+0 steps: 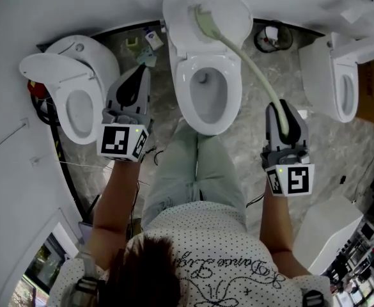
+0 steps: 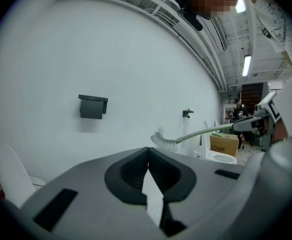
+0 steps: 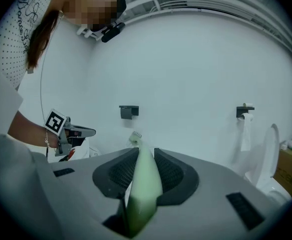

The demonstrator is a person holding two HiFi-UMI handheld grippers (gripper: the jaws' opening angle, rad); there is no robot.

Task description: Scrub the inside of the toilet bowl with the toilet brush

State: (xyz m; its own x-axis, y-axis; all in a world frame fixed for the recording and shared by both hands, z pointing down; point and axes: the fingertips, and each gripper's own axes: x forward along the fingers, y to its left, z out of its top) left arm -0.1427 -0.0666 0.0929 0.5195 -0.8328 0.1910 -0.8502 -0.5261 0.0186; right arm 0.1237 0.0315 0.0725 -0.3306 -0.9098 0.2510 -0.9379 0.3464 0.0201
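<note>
Standing open at upper centre of the head view, the middle toilet (image 1: 185, 85) has its lid (image 1: 231, 11) raised towards the wall. The toilet brush (image 1: 254, 69) slants from centre right to upper centre, with its bristle head against the lid, above the bowl and not in it. The right gripper (image 1: 288, 133), centre right, is clamped on the green handle end; the left gripper (image 1: 130, 98), centre left, has its jaws together with nothing between them.
</note>
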